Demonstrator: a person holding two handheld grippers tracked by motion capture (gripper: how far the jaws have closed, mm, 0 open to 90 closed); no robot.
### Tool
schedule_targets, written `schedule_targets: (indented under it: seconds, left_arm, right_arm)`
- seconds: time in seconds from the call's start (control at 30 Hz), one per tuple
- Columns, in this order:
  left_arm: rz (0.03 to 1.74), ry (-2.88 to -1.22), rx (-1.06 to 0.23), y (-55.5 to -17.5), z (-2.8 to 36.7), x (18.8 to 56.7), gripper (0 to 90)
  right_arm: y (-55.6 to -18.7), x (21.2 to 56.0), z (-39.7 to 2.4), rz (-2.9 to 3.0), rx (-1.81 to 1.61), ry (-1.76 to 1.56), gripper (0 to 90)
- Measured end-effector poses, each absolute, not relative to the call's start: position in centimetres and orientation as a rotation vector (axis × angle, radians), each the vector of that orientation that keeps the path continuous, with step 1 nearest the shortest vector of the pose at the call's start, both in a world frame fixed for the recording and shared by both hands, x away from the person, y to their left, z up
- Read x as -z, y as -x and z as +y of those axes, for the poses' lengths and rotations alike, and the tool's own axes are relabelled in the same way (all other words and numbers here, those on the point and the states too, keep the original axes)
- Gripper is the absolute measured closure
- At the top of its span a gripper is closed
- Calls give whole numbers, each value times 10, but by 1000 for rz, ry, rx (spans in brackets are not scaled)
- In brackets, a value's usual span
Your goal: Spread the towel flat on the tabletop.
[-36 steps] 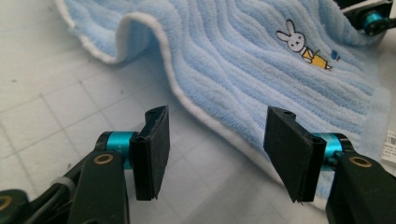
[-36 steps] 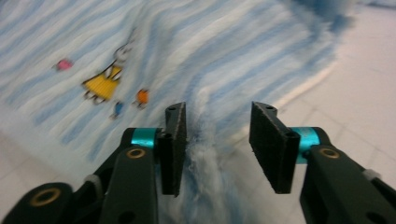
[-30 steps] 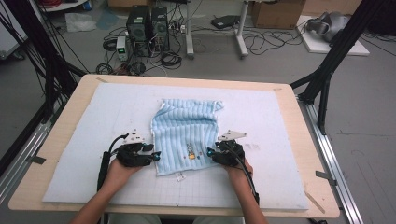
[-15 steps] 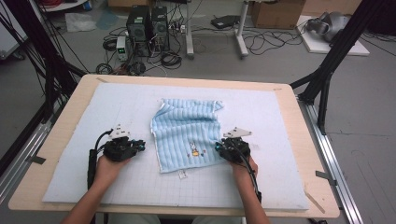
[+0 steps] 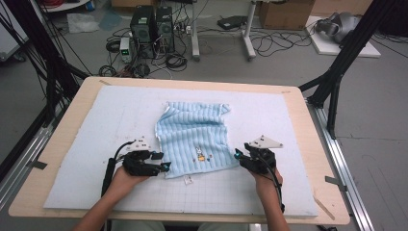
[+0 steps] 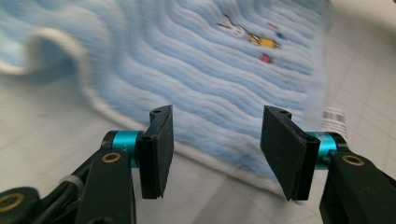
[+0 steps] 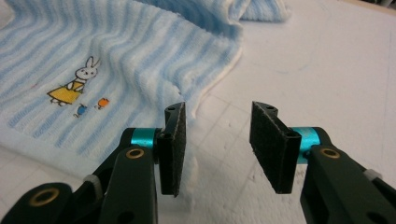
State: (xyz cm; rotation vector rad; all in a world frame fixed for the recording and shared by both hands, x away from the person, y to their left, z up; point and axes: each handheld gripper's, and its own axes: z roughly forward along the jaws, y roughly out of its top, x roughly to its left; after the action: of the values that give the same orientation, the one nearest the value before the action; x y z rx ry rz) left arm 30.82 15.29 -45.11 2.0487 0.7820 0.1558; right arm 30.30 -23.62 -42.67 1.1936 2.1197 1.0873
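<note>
A light blue striped towel [image 5: 195,137] with a small rabbit picture [image 7: 74,86] lies rumpled on the white foam mat [image 5: 120,115]. My left gripper [image 5: 161,161] sits low at the towel's near left corner. Its jaws have just been opening and now stand open, with the towel's [image 6: 201,70] hem just beyond them and nothing pinched. My right gripper [image 5: 239,156] is just off the towel's near right corner. Its jaws have also been opening and hold nothing, with bare mat [image 7: 327,70] between them and the towel [image 7: 116,51] to their left.
A small white label [image 5: 187,180] lies on the mat by the towel's near edge, also in the left gripper view as the label [image 6: 334,119]. The mat rests on a wooden table [image 5: 312,125]. Black frame posts [image 5: 337,72] stand at the table's sides.
Both grippers have let go of the towel's near corners and their jaws have opened. The left drew away left, then came back to the towel. The right moved off to the right.
</note>
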Motion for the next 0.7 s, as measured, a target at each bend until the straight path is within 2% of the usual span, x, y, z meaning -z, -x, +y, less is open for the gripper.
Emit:
schedule_targets:
  seconds: [0.07, 0.13, 0.17, 0.2, 0.23, 0.27, 0.4, 0.63, 0.7]
  left_arm:
    - [765, -2060, -158, -307, 150, 451, 438]
    - [751, -2087, -217, -303, 147, 451, 498]
    - [728, -2116, -280, -301, 146, 450, 566]
    - [694, -2138, -320, -299, 148, 449, 680]
    - [696, -2138, -295, -300, 150, 449, 828]
    - [705, -2129, -276, -300, 152, 449, 854]
    - [717, -2141, -249, -298, 164, 446, 864]
    - [748, -2133, -188, -290, 195, 444, 861]
    - [766, -2105, -167, -288, 204, 444, 837]
  right_arm:
    - [-303, 428, -238, 2114, -1093, -1208, 549]
    - [-303, 429, -238, 2122, -1094, -1206, 547]
    - [-303, 429, -237, 2129, -1094, -1203, 547]
    - [-303, 430, -236, 2139, -1093, -1197, 550]
    - [-303, 430, -235, 2150, -1095, -1194, 555]
    - [-303, 431, -233, 2157, -1092, -1191, 570]
    - [-300, 432, -227, 2209, -1084, -1157, 616]
    - [-297, 430, -216, 2226, -1114, -1142, 605]
    - [-298, 433, -212, 2246, -1114, -1147, 593]
